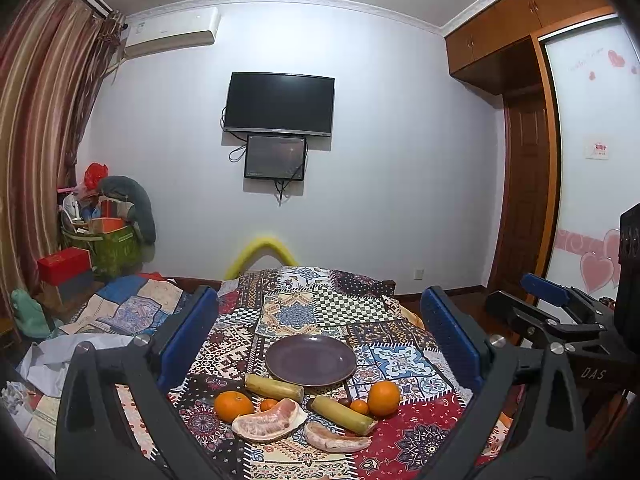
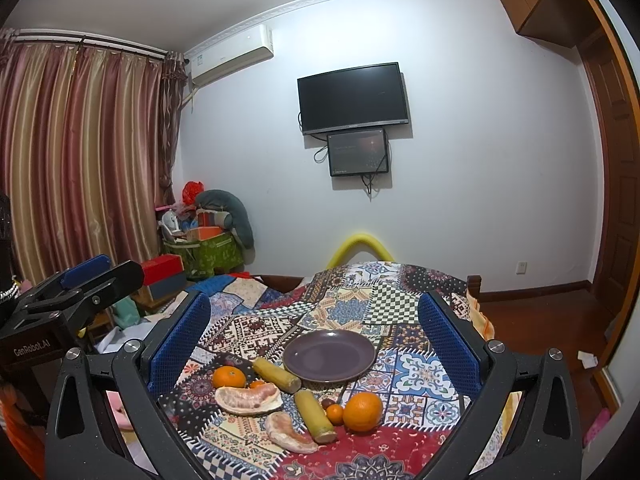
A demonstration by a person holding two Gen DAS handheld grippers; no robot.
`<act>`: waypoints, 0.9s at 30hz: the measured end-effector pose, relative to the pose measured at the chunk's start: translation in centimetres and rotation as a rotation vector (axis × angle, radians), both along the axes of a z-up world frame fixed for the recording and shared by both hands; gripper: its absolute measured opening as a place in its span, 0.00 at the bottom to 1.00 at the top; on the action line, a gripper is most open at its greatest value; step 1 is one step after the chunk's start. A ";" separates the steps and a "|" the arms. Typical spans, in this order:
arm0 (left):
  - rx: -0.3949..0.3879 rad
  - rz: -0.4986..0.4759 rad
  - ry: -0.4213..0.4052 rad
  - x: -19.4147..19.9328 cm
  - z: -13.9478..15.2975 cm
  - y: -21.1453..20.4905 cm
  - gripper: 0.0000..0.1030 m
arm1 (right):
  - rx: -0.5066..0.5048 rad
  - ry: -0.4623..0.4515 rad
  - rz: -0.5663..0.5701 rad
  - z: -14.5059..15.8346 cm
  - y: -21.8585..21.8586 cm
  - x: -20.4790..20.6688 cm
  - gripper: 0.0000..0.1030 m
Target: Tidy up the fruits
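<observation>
An empty purple plate (image 1: 311,359) (image 2: 329,355) lies on the patchwork cloth. In front of it are two oranges (image 1: 233,406) (image 1: 383,397), two sugarcane pieces (image 1: 274,387) (image 1: 342,414), two peeled pomelo pieces (image 1: 267,420) (image 1: 334,438) and small tangerines (image 1: 359,407). The right wrist view shows the same fruit: oranges (image 2: 229,377) (image 2: 362,411), cane (image 2: 277,374) (image 2: 314,415), pomelo (image 2: 248,399) (image 2: 289,432). My left gripper (image 1: 318,336) hangs open above the fruit, holding nothing. My right gripper (image 2: 314,338) is open too, also empty, hovering above the table.
The patchwork cloth (image 1: 332,304) covers the table. A bed with bedding (image 1: 120,308) lies to the left, boxes and a green bin (image 1: 116,248) in the corner. The right gripper's body (image 1: 560,320) is to the right in the left wrist view; a wooden door (image 2: 612,200) stands right.
</observation>
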State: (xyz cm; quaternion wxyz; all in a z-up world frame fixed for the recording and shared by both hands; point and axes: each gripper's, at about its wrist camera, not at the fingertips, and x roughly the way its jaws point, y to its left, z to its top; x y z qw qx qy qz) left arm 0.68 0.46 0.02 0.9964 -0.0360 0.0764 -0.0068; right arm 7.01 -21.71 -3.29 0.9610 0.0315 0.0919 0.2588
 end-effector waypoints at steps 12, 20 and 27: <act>0.000 -0.001 0.001 -0.1 0.1 -0.1 0.99 | 0.000 0.004 -0.005 -0.2 0.0 0.1 1.00; -0.003 -0.001 0.003 -0.1 0.0 0.0 0.99 | -0.003 0.003 -0.004 -0.4 0.1 0.1 1.00; -0.008 -0.001 0.032 0.9 -0.7 0.3 0.99 | -0.016 0.028 -0.012 -1.1 0.3 1.0 1.00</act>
